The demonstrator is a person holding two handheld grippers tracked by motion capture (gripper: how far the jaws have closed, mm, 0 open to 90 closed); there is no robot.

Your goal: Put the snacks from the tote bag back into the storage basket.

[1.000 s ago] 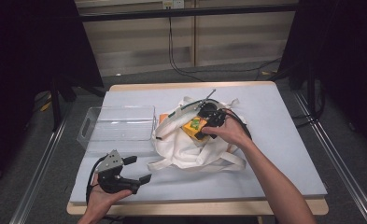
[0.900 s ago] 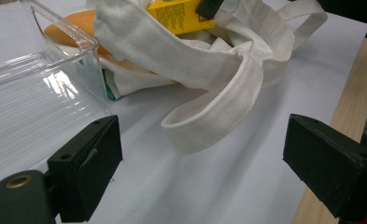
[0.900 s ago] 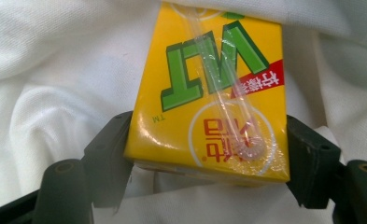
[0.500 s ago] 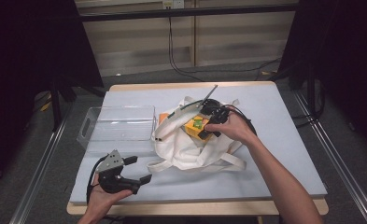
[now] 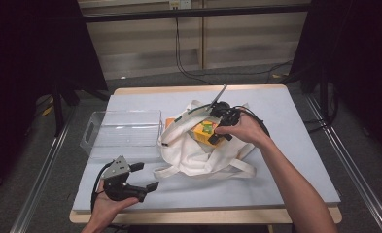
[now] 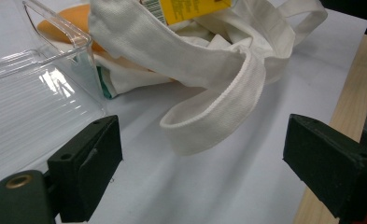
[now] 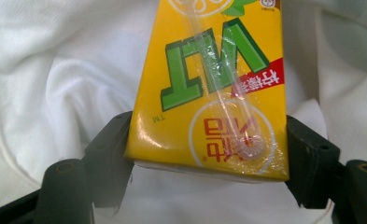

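A yellow drink carton point(image 5: 203, 132) with a straw in clear wrap on its face point(image 7: 209, 93) is held over the white tote bag point(image 5: 198, 156). My right gripper point(image 5: 215, 134) is shut on it, and both pads point(image 7: 109, 149) press the carton's sides near its lower end. White bag cloth lies behind it. My left gripper point(image 5: 145, 176) rests in a hand near the table's front left edge, open, with nothing between its fingers point(image 6: 85, 163). Ahead of it lies a loop of the bag's strap point(image 6: 209, 116).
A clear plastic bin point(image 5: 89, 136) stands left of the bag, and its corner point(image 6: 55, 28) touches the cloth. Something orange point(image 5: 170, 122) shows in the bag's left side. The table's wooden front edge point(image 6: 354, 93) runs close to the left gripper.
The right hand has shifted only slightly with the carton in its grip. The left gripper has stayed where it was.
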